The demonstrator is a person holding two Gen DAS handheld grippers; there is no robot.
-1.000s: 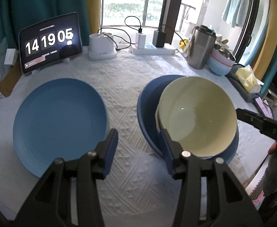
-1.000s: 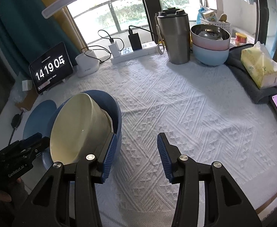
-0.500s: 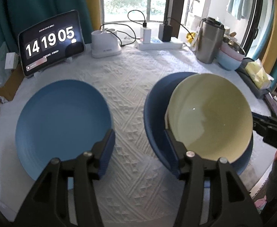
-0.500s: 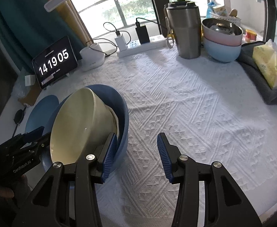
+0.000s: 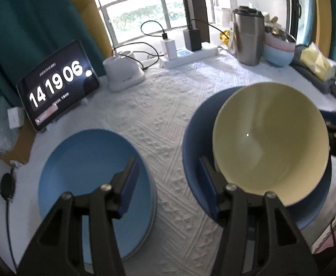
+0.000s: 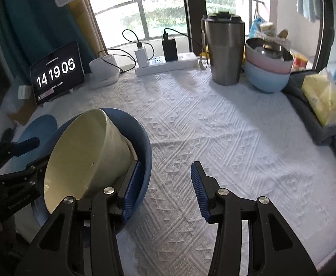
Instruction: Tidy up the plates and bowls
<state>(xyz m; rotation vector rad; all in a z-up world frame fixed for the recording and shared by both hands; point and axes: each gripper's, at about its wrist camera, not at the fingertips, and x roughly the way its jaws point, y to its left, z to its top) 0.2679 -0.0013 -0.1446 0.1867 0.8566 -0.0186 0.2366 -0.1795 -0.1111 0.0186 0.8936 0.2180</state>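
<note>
Tilted, cream bowl (image 6: 87, 151) leans between both grippers; right gripper (image 6: 165, 188) unclenched, empty.

We see cream bowl (image 6: 85, 151) tilted inside blue bowl (image 6: 142, 142) | our right gripper (image 6: 164, 191) open over white cloth (image 6: 225, 138), left finger beside blue bowl's rim | left gripper (image 6: 14, 168) at far left | blue plate (image 6: 39, 126) behind | clock tablet (image 6: 56, 71) at back
</note>
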